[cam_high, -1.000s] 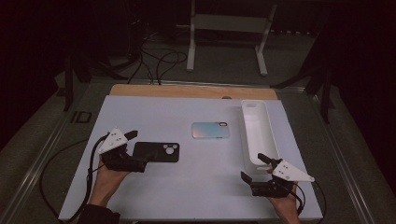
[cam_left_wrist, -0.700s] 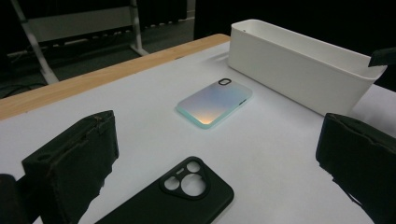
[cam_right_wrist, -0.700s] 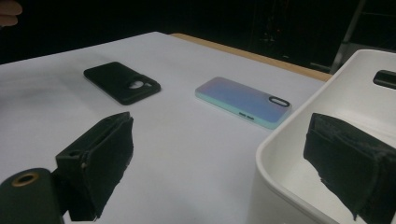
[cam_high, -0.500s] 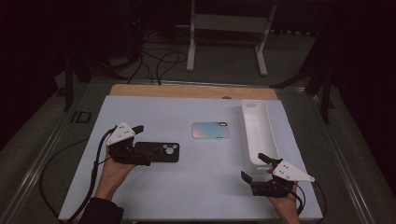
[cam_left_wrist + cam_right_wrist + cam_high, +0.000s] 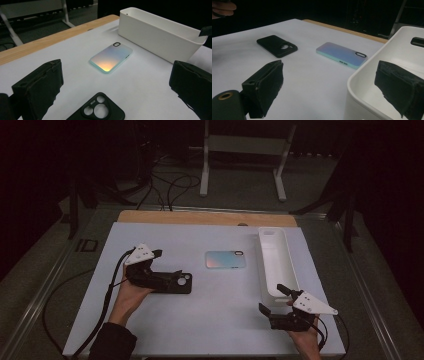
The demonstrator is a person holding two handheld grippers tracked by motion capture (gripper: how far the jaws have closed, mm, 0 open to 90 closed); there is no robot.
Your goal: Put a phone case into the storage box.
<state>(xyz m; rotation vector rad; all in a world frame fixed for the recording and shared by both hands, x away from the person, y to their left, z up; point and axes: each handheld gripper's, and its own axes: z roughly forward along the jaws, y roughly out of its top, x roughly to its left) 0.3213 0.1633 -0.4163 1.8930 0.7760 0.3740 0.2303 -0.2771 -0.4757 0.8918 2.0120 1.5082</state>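
High view, left to right: our left gripper (image 5: 167, 270), jaws apart, straddling the flat black rubber phone case (image 5: 172, 283); a thin edge we could skid away. Iridescent pastel phone case (image 5: 226, 259) mid-table. Long white plastic bin (image 5: 276, 261). Right gripper (image 5: 272, 298), jaws apart, idle.

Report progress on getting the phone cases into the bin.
Done: nothing; the white bin looks empty. In hand: the left tongs, open, straddle the black case without gripping it. Left: grip it and bin it, then the iridescent case. The right tongs wait open by the bin.
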